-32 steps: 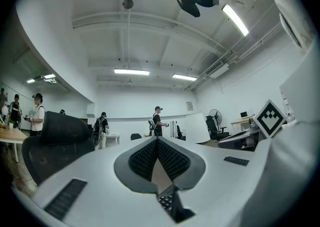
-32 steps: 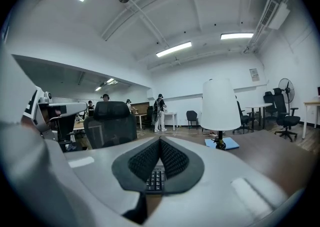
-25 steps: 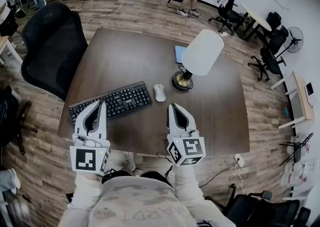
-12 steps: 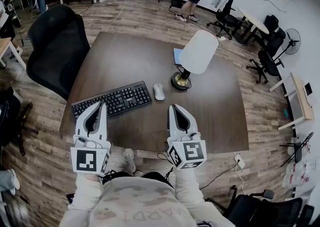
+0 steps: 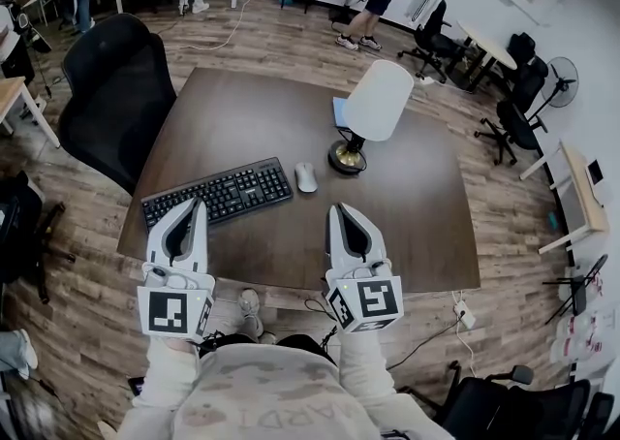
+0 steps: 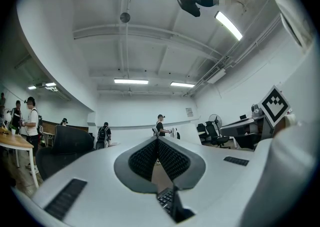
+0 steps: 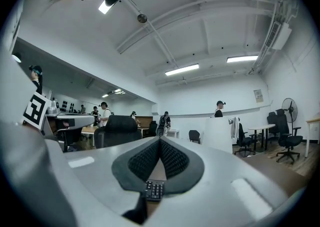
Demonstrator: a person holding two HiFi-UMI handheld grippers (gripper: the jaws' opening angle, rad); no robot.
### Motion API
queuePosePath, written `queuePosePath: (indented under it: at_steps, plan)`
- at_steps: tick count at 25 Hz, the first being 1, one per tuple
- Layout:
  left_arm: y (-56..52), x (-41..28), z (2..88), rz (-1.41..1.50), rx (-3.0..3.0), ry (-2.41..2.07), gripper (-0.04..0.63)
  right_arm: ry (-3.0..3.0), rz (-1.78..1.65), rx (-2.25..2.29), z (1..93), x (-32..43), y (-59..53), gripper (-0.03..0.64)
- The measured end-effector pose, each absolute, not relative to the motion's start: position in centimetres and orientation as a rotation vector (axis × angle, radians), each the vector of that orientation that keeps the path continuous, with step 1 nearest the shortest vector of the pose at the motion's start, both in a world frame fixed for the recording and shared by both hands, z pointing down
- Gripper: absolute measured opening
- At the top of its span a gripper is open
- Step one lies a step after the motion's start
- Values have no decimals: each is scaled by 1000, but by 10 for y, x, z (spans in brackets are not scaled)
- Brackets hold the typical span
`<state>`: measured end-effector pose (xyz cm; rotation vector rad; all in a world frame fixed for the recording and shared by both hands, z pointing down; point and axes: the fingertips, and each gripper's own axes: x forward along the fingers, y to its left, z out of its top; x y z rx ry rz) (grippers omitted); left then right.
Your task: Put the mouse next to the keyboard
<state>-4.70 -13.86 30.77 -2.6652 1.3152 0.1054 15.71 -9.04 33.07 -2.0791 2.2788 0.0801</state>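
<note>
A white mouse (image 5: 306,177) lies on a dark brown table (image 5: 252,109), just off the 3 o'clock end of a black keyboard (image 5: 218,193). A narrow strip of bare wood separates the two. The keyboard sits slanted, its mouse-side end farther from the person.

At 1 o'clock from the mouse, close by, stands a lamp (image 5: 373,109) with a white shade and a round dark base. A blue pad (image 5: 340,110) lies partly hidden behind the shade.

The person holds both grippers above the table's 6 o'clock edge, pointing toward 12 o'clock. The left gripper (image 5: 196,205) is over the keyboard's near edge. The right gripper (image 5: 339,207) is at 5 o'clock from the mouse, apart from it.

In the left gripper view, the left gripper's (image 6: 158,140) ribbed pads meet at the tips with nothing between them; keyboard keys show through the gap below. In the right gripper view, the right gripper's (image 7: 160,140) jaws are likewise pressed together and empty, again with keys visible beneath.

A black chair (image 5: 116,99) stands at the table's 10 o'clock corner. More chairs, desks and standing people fill the wood-floored room toward 12 o'clock.
</note>
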Motion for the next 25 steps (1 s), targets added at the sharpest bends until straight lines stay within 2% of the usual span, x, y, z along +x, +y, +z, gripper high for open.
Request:
queuePosePath:
  at_steps: [25]
  plan:
    - [-112,-51,299,126,-2639,1328,6,2290,174,-2017,309,148,-66,9]
